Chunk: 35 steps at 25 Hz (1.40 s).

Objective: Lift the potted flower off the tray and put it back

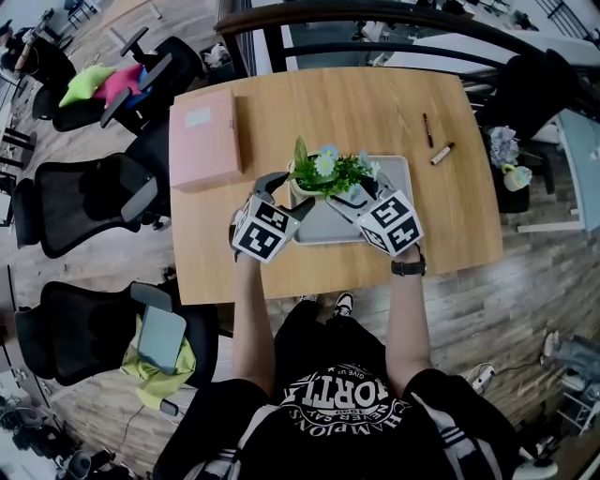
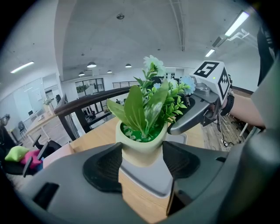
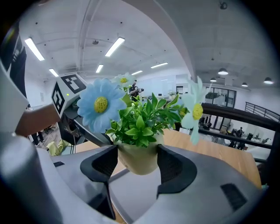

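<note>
Left tongs (image 2: 141, 159) and right tongs (image 3: 137, 162) each pinched the flower pot (image 3: 136, 131) from opposite sides, holding it just above the tray (image 1: 398, 173). The lift looked done; setting it back down remained.

Wooden table (image 1: 375, 103), black office chairs (image 1: 84, 202), wood-plank floor (image 1: 539, 277)

desk clutter and seating around the wooden table (image 1: 441, 225)
pink box (image 1: 204, 139) lay flat at the table's far left corner; dark pen (image 1: 427, 129) and brown marker (image 1: 442, 154) lay near each other, not touching, toward the far right. three black office chairs stood left of the table: far chair (image 1: 155, 66) carried green and pink cushions (image 1: 101, 84), middle chair (image 1: 80, 202) was bare, near chair (image 1: 89, 328) held a yellow-green cloth (image 1: 164, 370). dark railing (image 1: 375, 19) ran behind the table.
</note>
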Available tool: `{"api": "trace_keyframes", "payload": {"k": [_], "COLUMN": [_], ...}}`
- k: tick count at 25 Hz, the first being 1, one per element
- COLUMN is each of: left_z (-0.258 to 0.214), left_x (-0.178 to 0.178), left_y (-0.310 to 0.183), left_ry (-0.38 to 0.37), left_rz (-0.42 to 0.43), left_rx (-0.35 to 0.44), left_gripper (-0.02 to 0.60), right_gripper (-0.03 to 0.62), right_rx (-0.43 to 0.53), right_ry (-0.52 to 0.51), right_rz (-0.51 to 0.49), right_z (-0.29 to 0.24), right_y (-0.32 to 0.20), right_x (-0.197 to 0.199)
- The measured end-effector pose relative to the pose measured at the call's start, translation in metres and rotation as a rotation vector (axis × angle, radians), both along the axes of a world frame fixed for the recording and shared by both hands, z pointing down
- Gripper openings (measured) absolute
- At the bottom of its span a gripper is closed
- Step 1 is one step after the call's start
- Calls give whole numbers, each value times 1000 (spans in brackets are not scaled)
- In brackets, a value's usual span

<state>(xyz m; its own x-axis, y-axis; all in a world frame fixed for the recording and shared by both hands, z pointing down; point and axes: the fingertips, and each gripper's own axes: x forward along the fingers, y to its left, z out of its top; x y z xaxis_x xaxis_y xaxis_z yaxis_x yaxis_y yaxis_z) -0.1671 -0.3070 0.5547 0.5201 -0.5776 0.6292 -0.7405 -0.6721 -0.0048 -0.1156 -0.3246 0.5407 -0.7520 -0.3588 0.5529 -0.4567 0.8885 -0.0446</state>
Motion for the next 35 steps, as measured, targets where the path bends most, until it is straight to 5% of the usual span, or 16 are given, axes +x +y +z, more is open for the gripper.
{"api": "trace_keyframes", "payload": {"k": [35], "left_z": [131], "left_x": [-2], "left_y": [-30], "left_ry": [-44], "left_rz": [5], "left_rx": [-89], "left_gripper": [308], "right_gripper": [299], "right_rx": [-72], "right_ry": [55], "right_rz": [36], "right_z": [128], "right_y": [-29], "right_x": [-3]}}
